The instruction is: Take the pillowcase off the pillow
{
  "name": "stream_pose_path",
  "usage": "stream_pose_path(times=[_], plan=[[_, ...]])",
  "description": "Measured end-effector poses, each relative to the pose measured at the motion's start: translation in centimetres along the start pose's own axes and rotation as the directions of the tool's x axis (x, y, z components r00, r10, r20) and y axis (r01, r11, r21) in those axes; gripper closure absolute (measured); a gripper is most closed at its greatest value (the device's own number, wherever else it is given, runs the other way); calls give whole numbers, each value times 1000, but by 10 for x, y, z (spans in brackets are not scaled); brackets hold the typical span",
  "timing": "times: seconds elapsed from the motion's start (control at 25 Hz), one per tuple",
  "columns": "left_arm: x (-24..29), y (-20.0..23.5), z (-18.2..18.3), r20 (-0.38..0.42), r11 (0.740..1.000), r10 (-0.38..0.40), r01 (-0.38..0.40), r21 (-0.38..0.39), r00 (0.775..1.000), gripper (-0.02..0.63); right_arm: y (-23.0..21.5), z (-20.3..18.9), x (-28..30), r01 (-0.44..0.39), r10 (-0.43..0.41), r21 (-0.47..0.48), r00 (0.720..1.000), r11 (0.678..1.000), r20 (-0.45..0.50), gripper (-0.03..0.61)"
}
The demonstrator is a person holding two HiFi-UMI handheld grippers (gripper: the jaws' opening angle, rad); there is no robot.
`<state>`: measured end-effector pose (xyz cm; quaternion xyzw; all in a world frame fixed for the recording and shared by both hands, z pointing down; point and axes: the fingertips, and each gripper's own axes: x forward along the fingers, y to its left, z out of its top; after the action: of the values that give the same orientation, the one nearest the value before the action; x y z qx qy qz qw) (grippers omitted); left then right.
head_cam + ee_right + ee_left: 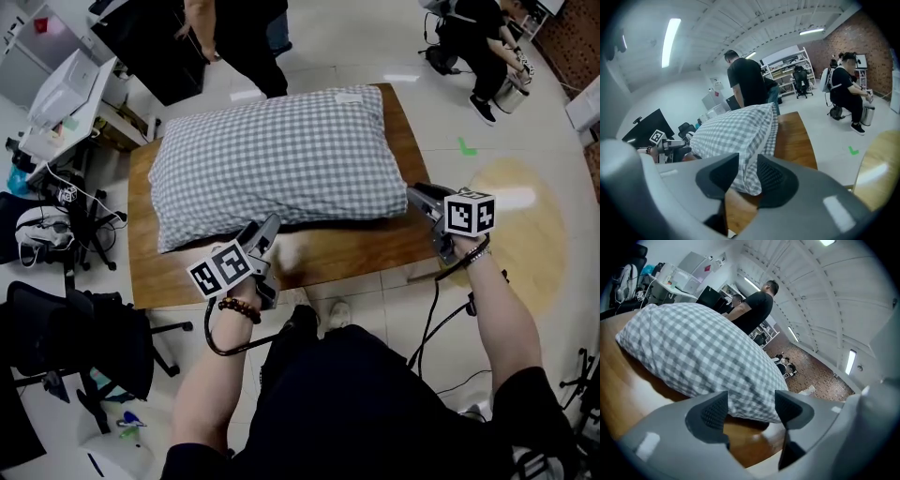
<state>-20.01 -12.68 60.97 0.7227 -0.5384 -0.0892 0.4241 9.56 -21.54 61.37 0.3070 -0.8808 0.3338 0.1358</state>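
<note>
A pillow point(281, 159) in a grey-and-white checked pillowcase lies across a wooden table point(347, 253). My left gripper point(267, 232) hovers over the table's near edge, just in front of the pillow's long side. Its jaws stand wide open, and in the left gripper view the left gripper point(750, 404) frames the checked fabric point(703, 357) without touching it. My right gripper point(418, 196) sits beside the pillow's near right corner. In the right gripper view the right gripper point(747, 171) has its jaws a little apart, with the corner point(745, 180) showing just beyond the gap and nothing pinched.
A person in black point(234, 37) stands at the table's far side. Another person point(487, 47) sits at the far right. Office chairs point(84, 337) and a cluttered desk point(56, 103) crowd the left. Cables hang from both grippers toward the floor.
</note>
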Motion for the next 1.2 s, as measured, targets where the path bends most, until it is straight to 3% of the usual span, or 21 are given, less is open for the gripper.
stream_pose_path(times=[0.32,0.6,0.76,0.92,1.0,1.08,1.2], plan=[[37,1,-46,-32,982,0,-6,-188,999,268,3,-8,1,-25,24,-37,999,999,-23,457],[63,25,-58,-6,943,-5,2,-334,1000,267,-41,0,14,10,-10,75,1000,997,7,459],[72,31,-56,-12,935,-12,7,-355,1000,268,-52,-8,35,7,-2,89,998,996,-58,459],[83,29,-56,-21,937,-18,9,-348,1000,276,-38,-19,57,-136,157,194,982,972,-101,442],[86,30,-57,-23,941,-23,14,-339,999,284,-28,-23,65,-197,227,247,969,949,-102,379],[90,31,-55,-24,943,-28,19,-332,999,299,-22,-26,74,-230,268,268,957,936,-113,371],[94,33,-53,-27,947,-36,26,-321,999,334,-18,-32,87,-228,272,248,949,941,-159,373]])
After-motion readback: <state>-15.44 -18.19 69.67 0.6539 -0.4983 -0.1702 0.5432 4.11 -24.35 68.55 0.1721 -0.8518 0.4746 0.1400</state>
